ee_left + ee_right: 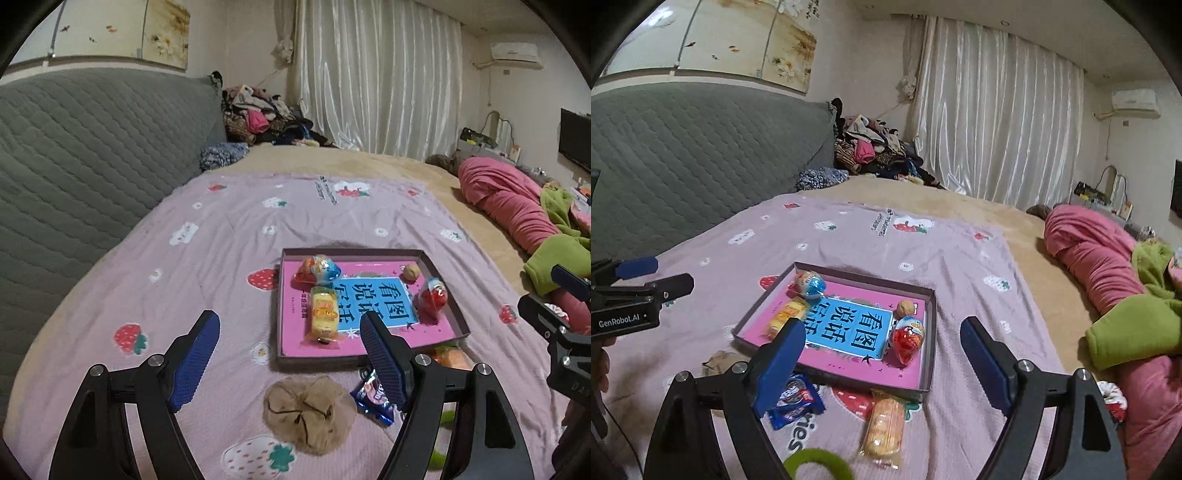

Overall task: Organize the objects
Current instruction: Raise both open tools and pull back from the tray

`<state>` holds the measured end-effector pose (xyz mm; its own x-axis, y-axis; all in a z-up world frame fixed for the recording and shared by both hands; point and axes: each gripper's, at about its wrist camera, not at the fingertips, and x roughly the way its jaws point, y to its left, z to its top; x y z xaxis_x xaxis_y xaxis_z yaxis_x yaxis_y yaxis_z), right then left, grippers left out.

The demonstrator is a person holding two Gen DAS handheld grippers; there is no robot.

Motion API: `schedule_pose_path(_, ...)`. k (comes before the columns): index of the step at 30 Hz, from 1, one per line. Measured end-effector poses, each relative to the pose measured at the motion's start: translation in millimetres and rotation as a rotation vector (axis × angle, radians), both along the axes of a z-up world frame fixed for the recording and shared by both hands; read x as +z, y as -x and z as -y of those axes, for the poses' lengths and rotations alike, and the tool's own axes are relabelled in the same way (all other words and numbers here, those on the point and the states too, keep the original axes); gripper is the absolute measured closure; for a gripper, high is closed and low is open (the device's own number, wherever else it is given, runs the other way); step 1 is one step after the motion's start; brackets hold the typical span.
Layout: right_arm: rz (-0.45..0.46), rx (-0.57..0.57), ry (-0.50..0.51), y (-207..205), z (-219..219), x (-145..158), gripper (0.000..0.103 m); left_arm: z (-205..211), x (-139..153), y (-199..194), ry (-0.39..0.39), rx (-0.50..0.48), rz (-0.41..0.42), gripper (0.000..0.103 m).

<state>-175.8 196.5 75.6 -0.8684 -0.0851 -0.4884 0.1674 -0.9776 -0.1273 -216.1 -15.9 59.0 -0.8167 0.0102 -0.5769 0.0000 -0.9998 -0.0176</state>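
A shallow box (351,252) (868,278) lined with a pink and blue book lies on the strawberry-print bedsheet. In it are a blue-topped egg candy (319,269) (810,284), a yellow cake packet (324,314) (785,315), a walnut (410,272) (905,307) and a red egg candy (432,297) (907,339). In front of the box lie a blue cookie packet (371,398) (796,400), a second cake packet (884,428) and a brown cloth piece (308,413). My left gripper (288,321) (657,277) hangs open and empty over the box's near left side. My right gripper (882,326) is open and empty.
A grey quilted headboard (92,147) runs along the left. Piled clothes (258,118) sit at the far corner by the curtain. Pink bedding (1100,266) and a green garment (1126,325) lie to the right. A green loop (816,461) shows at the bottom edge.
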Motion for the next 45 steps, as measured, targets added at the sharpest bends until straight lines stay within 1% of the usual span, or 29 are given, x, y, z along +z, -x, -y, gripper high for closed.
schedule_pose_path(3,-0.010,0.001,-0.026,-13.2,7.6,9.7,0.015,3.7,11.5,-15.5,0.006,0.009,-0.016,0.023)
schedule_pose_path(7,-0.023,0.020,-0.027,-32.7,15.7,21.7,0.015,9.1,23.8,-40.5,-0.010,0.018,-0.034,0.023)
schedule_pose_path(10,-0.028,0.010,-0.053,-44.7,21.0,26.6,0.015,12.4,32.1,-58.8,-0.013,0.026,-0.049,0.023)
schedule_pose_path(14,-0.029,0.014,-0.047,-59.6,23.3,31.1,0.014,16.6,38.1,-76.4,-0.014,0.044,-0.057,0.023)
schedule_pose_path(17,-0.021,0.005,-0.041,-70.0,21.8,32.1,0.013,16.4,37.1,-88.4,-0.012,0.043,-0.050,0.023)
schedule_pose_path(21,-0.006,-0.002,-0.031,-83.7,20.5,30.3,0.013,12.2,34.7,-100.9,0.011,0.033,-0.041,0.023)
schedule_pose_path(27,0.008,-0.017,-0.034,-105.9,18.9,29.3,0.013,8.1,34.8,-123.9,0.018,0.008,-0.033,0.023)
schedule_pose_path(37,-0.003,-0.028,-0.025,-138.9,17.1,35.9,0.012,5.5,34.0,-158.9,0.036,-0.006,-0.023,0.023)
schedule_pose_path(45,0.004,-0.027,-0.017,-157.1,19.2,30.8,0.010,6.5,24.6,-176.1,0.037,-0.020,-0.008,0.023)
